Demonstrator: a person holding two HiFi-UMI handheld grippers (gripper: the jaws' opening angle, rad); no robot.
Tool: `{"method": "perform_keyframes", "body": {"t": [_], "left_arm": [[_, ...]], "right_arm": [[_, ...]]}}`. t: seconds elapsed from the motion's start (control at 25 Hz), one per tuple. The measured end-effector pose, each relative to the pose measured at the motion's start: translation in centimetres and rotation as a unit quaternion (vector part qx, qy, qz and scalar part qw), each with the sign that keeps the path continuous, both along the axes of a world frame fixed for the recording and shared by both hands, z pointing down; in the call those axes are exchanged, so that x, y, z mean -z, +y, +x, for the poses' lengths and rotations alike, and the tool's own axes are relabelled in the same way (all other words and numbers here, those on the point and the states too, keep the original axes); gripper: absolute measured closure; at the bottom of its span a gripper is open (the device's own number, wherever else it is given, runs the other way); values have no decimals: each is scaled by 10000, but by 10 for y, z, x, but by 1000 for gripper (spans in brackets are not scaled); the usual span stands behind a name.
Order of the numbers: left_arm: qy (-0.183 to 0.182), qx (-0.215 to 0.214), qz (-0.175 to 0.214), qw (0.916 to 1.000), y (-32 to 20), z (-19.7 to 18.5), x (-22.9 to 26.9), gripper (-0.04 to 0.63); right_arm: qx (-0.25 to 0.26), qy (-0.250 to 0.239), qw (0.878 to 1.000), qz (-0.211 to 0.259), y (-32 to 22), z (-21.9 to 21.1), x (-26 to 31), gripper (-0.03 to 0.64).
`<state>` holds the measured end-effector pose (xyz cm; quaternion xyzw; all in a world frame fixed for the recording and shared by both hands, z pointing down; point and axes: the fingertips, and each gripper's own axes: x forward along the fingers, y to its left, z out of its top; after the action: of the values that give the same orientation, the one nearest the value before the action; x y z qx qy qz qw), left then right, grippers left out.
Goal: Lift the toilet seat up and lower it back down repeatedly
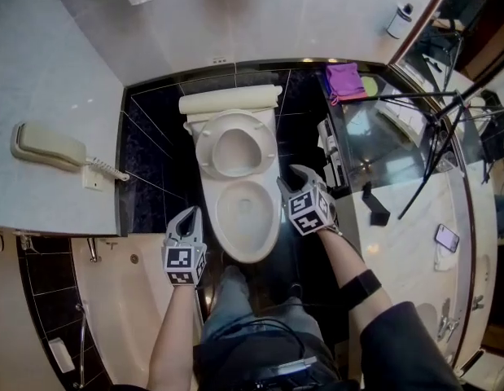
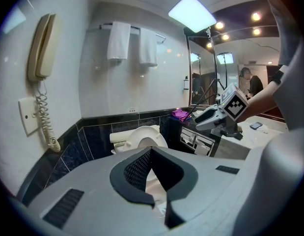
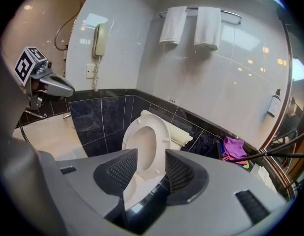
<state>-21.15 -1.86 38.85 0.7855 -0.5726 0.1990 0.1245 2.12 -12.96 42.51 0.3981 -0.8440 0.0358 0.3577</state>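
Note:
The white toilet seat (image 1: 234,149) stands raised, leaning back toward the folded lid (image 1: 229,100), and the bowl (image 1: 246,212) lies uncovered. My left gripper (image 1: 186,217) hovers left of the bowl's front, its fingertips together and nothing between them; in the left gripper view (image 2: 151,154) the pads meet at a point. My right gripper (image 1: 291,179) hangs to the right of the bowl rim with a clear gap between its pads (image 3: 179,173). The upright seat (image 3: 144,146) shows through that gap but lies beyond the jaws, untouched.
A wall phone (image 1: 48,147) hangs at the left above a bathtub (image 1: 113,300). Two towels (image 3: 191,26) hang on the rail behind the toilet. A purple cloth (image 1: 345,78), a tripod (image 1: 435,137) and a smartphone (image 1: 447,237) occupy the vanity counter on the right.

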Motion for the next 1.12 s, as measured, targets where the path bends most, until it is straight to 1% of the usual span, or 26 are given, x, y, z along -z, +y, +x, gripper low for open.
{"method": "perform_keyframes", "body": {"t": [0.2,0.48,0.68,0.88,1.0,1.12], "left_arm": [[-90,-115,-51,9999,-43,-3,-26,595],[26,-260,-115,9996,-93,-4,-49,595],[88,-192,-152,9997,-116,-17,-71,595],[182,-170,-238,9994,-122,-24,-91,595],[190,-169,-290,9993,-121,-29,-99,595],[176,-152,-342,9991,-117,-35,-105,595]], "right_arm": [[227,337,9991,155,-62,-27,-19,403],[570,863,9944,209,-141,-55,-62,403],[815,1243,9884,327,-181,-76,-80,403],[999,1524,9820,496,-212,-93,-95,405],[1147,1654,9781,520,-224,-104,-102,454],[1318,1869,9721,523,-232,-111,-109,481]]}}
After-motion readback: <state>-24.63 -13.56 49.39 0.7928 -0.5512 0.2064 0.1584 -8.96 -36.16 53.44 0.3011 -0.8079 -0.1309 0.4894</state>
